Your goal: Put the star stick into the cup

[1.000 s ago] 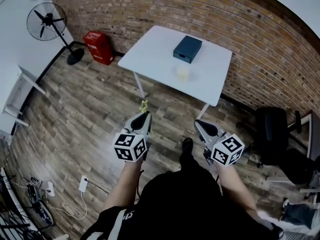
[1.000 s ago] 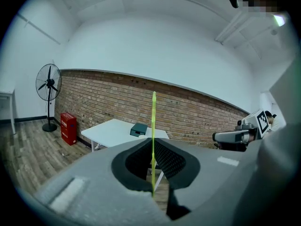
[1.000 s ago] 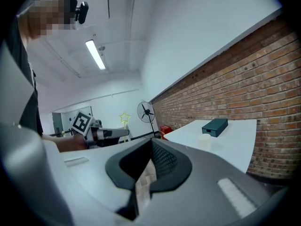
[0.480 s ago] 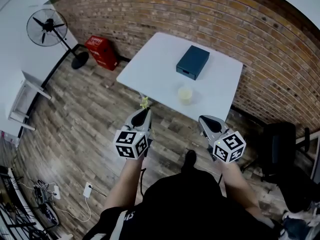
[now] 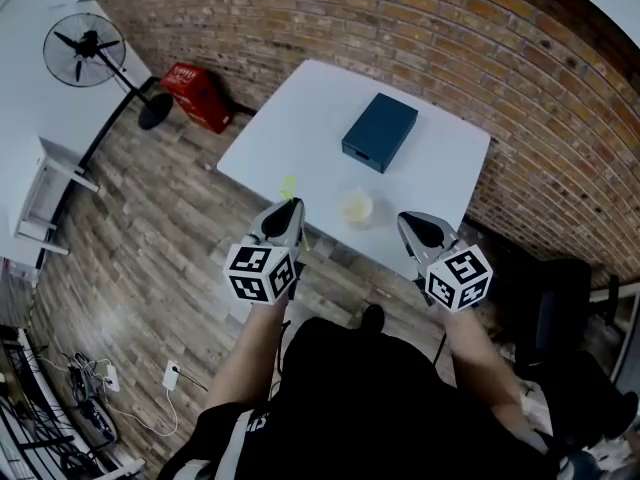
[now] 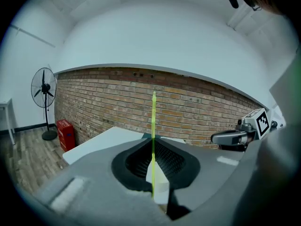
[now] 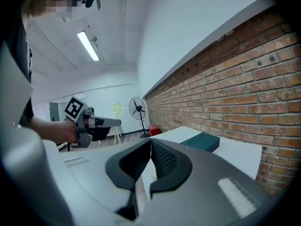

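**Left tool clamped on the star stick, cup waiting on the desk**

At the far left of the head view, a standing fan [image 5: 85, 43] stood by the white wall. A red container [image 5: 198, 93] sat on the wooden floor against the brick wall [image 5: 330, 13].

Next came the left tool [image 5: 288, 206], held out in front of the person. Its jaws were pressed together on the thin yellow-green star stick [image 5: 288, 186]. The left gripper view showed the stick [image 6: 154, 121] rising upright from between the closed jaws. Its star end hung at the near left edge of the white desk [image 5: 300, 118], clear of the surface.

Just to the right of the star, the pale cup [image 5: 357, 208] stood upright on the desk near its front edge, with the stick well outside it. In the head view the cup lay between the two tools, a little beyond their tips. Behind the cup, nearer the wall, a dark blue box [image 5: 380, 133] lay flat on the desk.

Further right, the right tool [image 5: 405, 218] was held at about the same height. Its jaws were closed tip to tip with nothing between them, as the right gripper view showed plainly [image 7: 150, 142]. That view also caught the star [image 7: 117, 108] above the left tool.

A black office chair [image 5: 560, 298] stood at the far right.
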`<state>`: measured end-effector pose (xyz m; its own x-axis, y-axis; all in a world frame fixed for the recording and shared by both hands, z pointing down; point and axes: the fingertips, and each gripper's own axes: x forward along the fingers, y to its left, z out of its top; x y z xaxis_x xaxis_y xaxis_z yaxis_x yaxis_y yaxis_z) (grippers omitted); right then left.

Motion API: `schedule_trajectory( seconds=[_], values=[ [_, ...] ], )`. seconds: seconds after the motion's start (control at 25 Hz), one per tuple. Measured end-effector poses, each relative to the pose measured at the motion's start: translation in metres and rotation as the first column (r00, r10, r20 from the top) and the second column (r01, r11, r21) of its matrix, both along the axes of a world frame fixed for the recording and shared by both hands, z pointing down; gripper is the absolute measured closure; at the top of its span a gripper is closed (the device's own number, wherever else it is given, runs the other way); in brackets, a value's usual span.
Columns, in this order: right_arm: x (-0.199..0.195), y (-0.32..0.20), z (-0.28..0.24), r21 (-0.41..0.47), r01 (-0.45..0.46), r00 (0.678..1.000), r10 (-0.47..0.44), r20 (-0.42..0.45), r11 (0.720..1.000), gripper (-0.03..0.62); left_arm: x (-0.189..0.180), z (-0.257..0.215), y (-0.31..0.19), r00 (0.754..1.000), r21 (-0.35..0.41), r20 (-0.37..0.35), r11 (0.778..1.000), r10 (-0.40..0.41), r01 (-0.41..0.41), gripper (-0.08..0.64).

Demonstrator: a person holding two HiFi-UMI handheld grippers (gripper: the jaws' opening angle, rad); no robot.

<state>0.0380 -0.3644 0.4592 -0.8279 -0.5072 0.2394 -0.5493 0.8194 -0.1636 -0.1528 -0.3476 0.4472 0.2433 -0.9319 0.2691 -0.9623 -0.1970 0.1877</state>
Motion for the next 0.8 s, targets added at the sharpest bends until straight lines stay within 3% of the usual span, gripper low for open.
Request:
schedule_trajectory(
  seconds=[0.6,0.8],
  values=[
    [-0.042,-0.038,0.014,-0.059,-0.100,0.992,0.096,-0.080,0.993,0.583,-0.022,0.006,-0.070,0.987,0.034,-0.094,0.991,0.133,-0.130,0.540],
    [-0.042,-0.045,0.029,-0.094,-0.135,0.987,0.126,-0.095,0.986,0.581,-0.007,0.009,-0.096,0.972,0.034,-0.104,0.978,0.209,-0.207,0.540]
  ],
)
